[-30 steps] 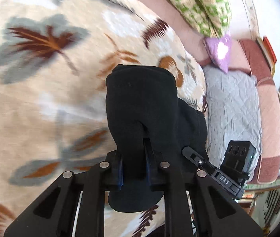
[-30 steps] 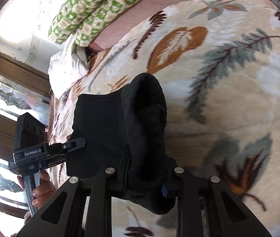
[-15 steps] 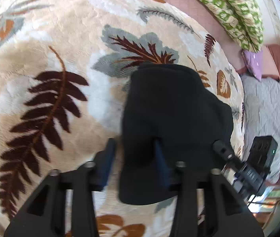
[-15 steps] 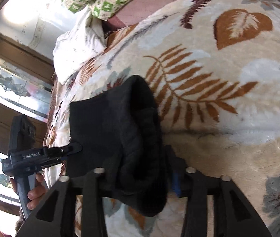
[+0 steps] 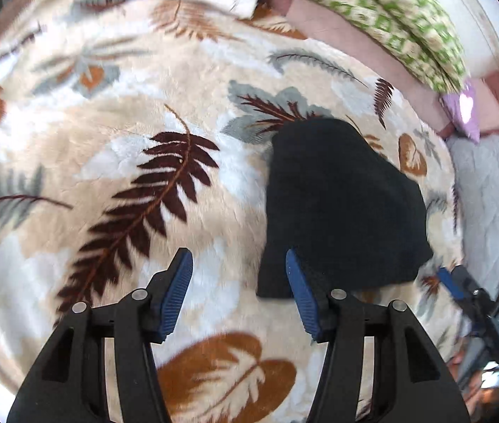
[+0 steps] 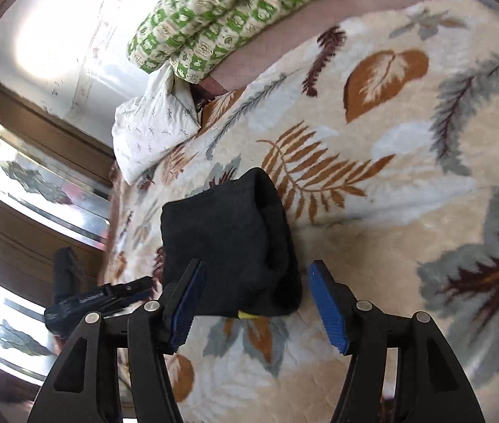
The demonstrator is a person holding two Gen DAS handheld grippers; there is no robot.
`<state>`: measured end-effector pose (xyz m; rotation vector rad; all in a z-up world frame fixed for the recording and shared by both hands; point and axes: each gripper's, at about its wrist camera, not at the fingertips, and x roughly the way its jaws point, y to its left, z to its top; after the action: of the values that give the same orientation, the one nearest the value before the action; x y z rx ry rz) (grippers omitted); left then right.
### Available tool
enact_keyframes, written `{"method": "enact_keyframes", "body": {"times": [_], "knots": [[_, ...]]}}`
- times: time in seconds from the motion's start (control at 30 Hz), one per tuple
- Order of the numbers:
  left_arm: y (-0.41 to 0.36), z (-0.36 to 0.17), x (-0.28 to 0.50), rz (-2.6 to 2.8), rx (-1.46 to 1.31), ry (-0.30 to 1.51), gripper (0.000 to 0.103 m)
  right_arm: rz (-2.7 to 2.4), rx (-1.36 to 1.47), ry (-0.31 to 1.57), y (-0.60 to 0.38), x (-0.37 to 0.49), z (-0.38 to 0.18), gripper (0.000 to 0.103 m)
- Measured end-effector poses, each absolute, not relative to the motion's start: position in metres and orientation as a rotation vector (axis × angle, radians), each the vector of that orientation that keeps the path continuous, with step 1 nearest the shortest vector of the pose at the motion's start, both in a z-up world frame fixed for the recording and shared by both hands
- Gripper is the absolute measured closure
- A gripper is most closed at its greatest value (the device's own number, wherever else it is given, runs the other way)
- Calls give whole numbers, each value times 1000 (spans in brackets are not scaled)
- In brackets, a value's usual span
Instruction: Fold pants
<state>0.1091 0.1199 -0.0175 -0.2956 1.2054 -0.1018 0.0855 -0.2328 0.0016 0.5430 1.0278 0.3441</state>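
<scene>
The black pants (image 5: 341, 208) lie folded into a compact bundle on the leaf-patterned blanket (image 5: 126, 162). My left gripper (image 5: 237, 292) is open and empty, just left of the bundle's near corner, its right finger by the cloth edge. In the right wrist view the pants (image 6: 228, 250) lie just beyond my right gripper (image 6: 256, 299), which is open and empty, jaws either side of the bundle's near end. A small yellow tag shows at its near edge. The left gripper (image 6: 108, 296) appears at the left, the right gripper (image 5: 467, 292) at the far right of the left wrist view.
A green-patterned quilt (image 6: 228, 10) and a white pillow (image 6: 150, 130) lie at the bed's far side. A purple cushion (image 5: 464, 112) and grey quilted cover (image 5: 492, 190) sit to the right. Wooden-framed windows (image 6: 20, 183) stand left of the bed.
Both grippers opened and let go of the pants. The bundle now rests on the blanket and both grippers have drawn back from it.
</scene>
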Motion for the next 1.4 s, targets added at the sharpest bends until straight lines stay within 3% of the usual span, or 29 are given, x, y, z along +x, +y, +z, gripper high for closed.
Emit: {"method": "enact_keyframes", "body": {"times": [0.2,0.43,1.4], "knots": [[77,-13,59,58,-49,1090,49,201,195,993,-181,36,13,19],[77,-23,31,107,-103,1073,49,125,85,988,-164,0,10,3],[56,-13,-6,190,-19,950,49,60,38,876,-156,-36,31,1]]}}
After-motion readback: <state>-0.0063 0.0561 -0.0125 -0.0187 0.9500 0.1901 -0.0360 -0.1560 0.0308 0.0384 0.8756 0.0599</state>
